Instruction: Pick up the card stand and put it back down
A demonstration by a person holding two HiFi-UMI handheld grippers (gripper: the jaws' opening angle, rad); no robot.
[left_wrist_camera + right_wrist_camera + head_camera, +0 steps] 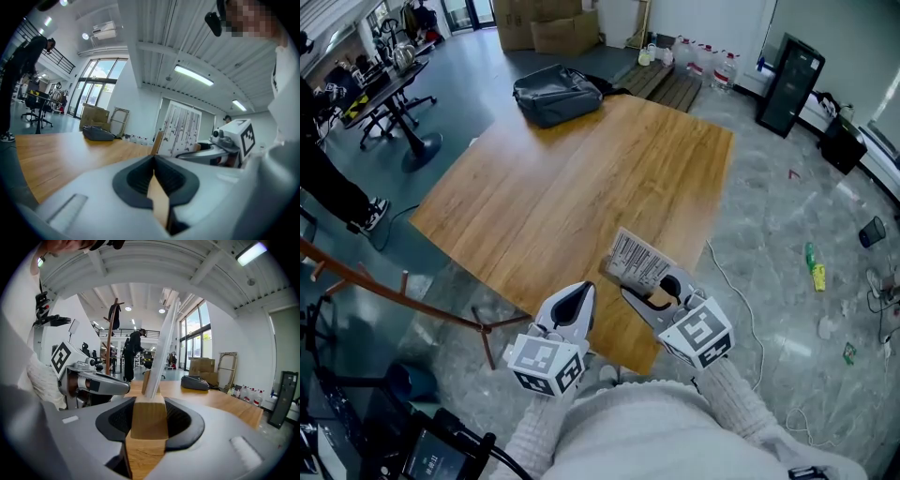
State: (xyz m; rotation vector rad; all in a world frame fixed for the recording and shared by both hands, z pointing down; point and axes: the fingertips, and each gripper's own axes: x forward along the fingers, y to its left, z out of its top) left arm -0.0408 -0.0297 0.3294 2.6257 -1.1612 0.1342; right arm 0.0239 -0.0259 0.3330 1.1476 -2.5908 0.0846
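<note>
Right gripper view: card stand (149,420) has its wood base block between the jaws of the right gripper (645,295), pads pinching it on both sides. A white card rises from the slot, leaning a little. I cannot tell whether the block rests on the counter (572,178) or hangs just clear of it.

Head view: the stand is at the near end of the counter, close to the edge by me. Left gripper (579,298) is pressed together, empty, beside the stand and not touching it.

Risks, my judgement:
- Set-down spot is near the edge; a drift toward me could drop the stand off.
- Tilting the grip could tip the tall card and topple the stand on release.
- Card may slide out of the slot if jolted.
</note>
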